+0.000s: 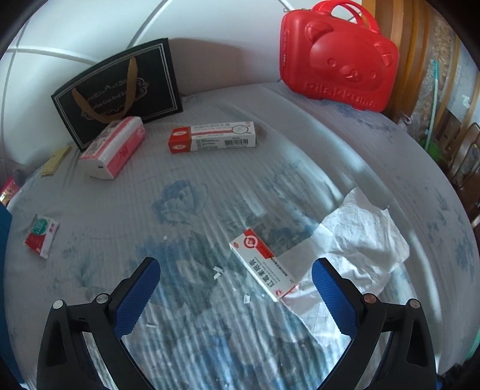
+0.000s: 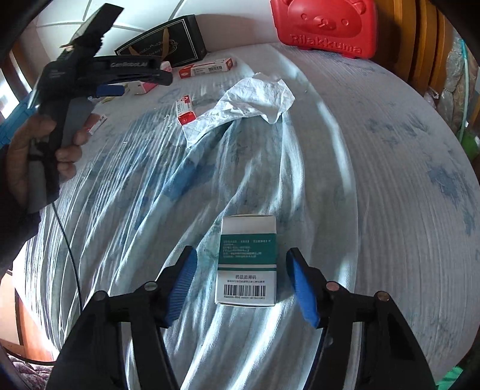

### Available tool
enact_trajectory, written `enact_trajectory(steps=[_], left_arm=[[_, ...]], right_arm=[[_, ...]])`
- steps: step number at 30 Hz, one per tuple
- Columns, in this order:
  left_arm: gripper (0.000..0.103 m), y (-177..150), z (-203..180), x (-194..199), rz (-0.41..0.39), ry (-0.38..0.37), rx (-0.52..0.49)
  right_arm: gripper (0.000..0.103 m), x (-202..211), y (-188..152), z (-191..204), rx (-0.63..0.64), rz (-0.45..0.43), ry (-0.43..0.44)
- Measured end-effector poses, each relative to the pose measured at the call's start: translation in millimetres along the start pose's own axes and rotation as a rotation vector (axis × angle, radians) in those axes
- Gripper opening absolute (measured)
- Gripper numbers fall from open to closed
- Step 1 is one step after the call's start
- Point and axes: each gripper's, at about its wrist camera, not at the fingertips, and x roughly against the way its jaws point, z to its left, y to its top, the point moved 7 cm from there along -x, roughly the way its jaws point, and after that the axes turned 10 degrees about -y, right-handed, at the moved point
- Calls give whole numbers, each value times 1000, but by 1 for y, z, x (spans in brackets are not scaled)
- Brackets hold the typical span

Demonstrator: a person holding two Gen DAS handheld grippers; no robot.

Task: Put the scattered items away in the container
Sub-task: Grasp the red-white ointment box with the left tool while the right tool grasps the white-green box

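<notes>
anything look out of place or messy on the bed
Yes. A crumpled white sheet of paper lies loose mid-bed, its edge tucked under a red-and-white medicine box. Small white paper scraps are scattered nearby, as if torn.

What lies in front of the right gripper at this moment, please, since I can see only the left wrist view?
Observer: A green and white box lies flat on the bedsheet, between the right gripper and its open blue fingers, untouched.
Operator: Which face of it is up?
Observer: The one with a barcode, nearest the camera.
Operator: Can you read the red case from there?
Observer: Yes, the red case reads Rilakkuma.
</notes>
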Motion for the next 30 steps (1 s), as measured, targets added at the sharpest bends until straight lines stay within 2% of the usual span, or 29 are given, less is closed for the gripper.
enact_trajectory(steps=[2,8,15,17,18,20,23,27,30], left_arm=[[103,0,0,-12,20,9,15],[103,-7,5,-42,75,63,63],[100,-11,3,-48,68,28,94],[88,-13,2,-49,66,19,102],[82,-13,2,-50,65,14,107],[51,-14,-2,-48,64,-15,92],[30,-19,-6,-41,58,-48,42],[28,-29,-1,-25,33,-82,38],[28,-34,1,-7,-6,-63,16]], right_arm=[[50,-3,-1,0,8,9,6],[50,-10,-5,2,24,22,24],[49,-13,-4,4,68,22,9],[40,-14,-4,3,71,24,-8],[39,-14,-4,2,68,27,-11],[38,-14,-4,1,62,30,-14],[38,-10,-6,5,80,25,-29],[38,2,-3,9,83,-8,-35],[38,11,1,12,87,-42,-53]])
